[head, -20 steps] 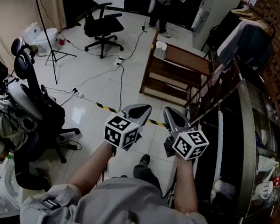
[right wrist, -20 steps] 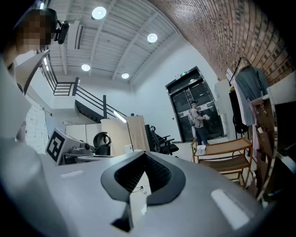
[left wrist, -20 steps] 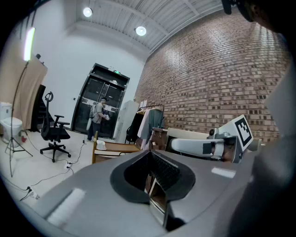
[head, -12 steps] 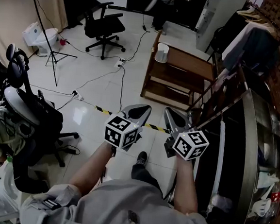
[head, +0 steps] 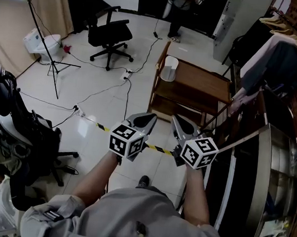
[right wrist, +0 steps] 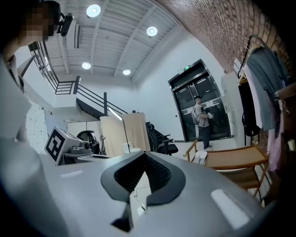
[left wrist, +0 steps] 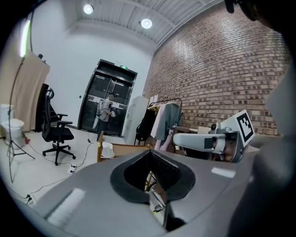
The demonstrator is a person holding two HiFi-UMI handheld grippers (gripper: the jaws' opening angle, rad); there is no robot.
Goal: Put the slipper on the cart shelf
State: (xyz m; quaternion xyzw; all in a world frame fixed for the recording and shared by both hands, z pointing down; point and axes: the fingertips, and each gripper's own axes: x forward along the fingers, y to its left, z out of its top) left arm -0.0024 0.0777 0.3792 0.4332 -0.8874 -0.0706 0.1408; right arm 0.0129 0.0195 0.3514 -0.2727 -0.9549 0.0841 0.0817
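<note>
Left gripper [head: 147, 118]: jaws closed together, nothing between them. Right gripper [head: 180, 122]: jaws fully closed, also empty. Both grippers are held side by side in front of the person, close to level, and point toward the far side of the room. The right gripper shows in the left gripper view at the right [left wrist: 217, 141].

Slipper [head: 169, 68]: white, it lies on the top shelf of the wooden cart [head: 205, 89], at the far left corner of that shelf. It is well apart from both grippers. The cart stands on the tiled floor [head: 103, 101] beyond a strip of yellow-and-black tape [head: 158, 149], and has lower shelves beneath the top one.

Surroundings: a black office chair [head: 110, 33] stands at the far left, with a lamp tripod [head: 51, 63] near it. A clothes rack [head: 278, 52] with hanging garments stands to the right of the cart. A person [head: 182, 10] stands by the far doorway.
</note>
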